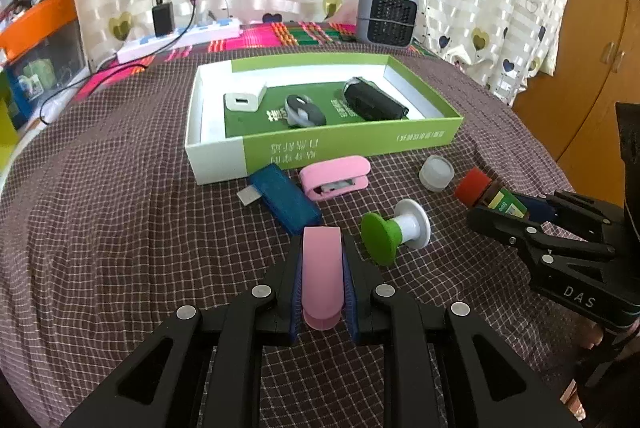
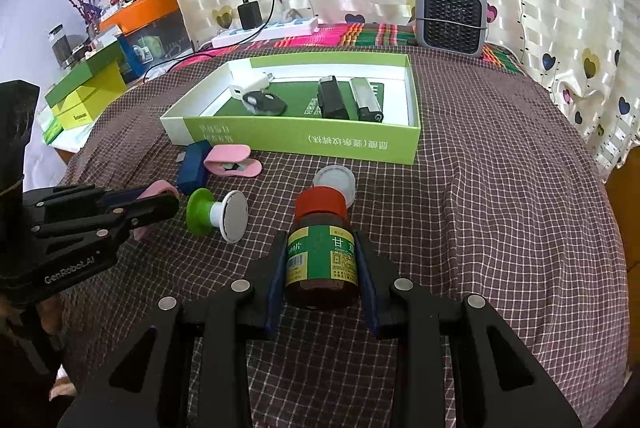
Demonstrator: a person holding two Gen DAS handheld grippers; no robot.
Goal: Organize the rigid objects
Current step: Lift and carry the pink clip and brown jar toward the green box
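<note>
My left gripper [image 1: 322,248] is shut on a pink stapler-like piece [image 1: 322,276], low over the checked cloth. My right gripper [image 2: 322,248] is shut on a brown medicine bottle with a red cap [image 2: 322,260]; it also shows in the left wrist view [image 1: 486,193]. The green and white box [image 1: 360,143] holds a white charger [image 1: 244,99], a black and white clip [image 1: 304,111] and a black device [image 1: 374,99]. On the cloth lie a blue USB adapter [image 1: 284,199], a pink stapler [image 1: 336,177], a green and white spool [image 1: 394,232] and a clear cap [image 1: 436,171].
A grey fan heater [image 1: 386,13] and a white power strip [image 1: 180,39] with a black plug stand at the back by the curtain. Stacked green boxes [image 2: 86,91] and an orange bin [image 2: 144,11] sit to the left. A wooden cabinet [image 1: 592,67] is on the right.
</note>
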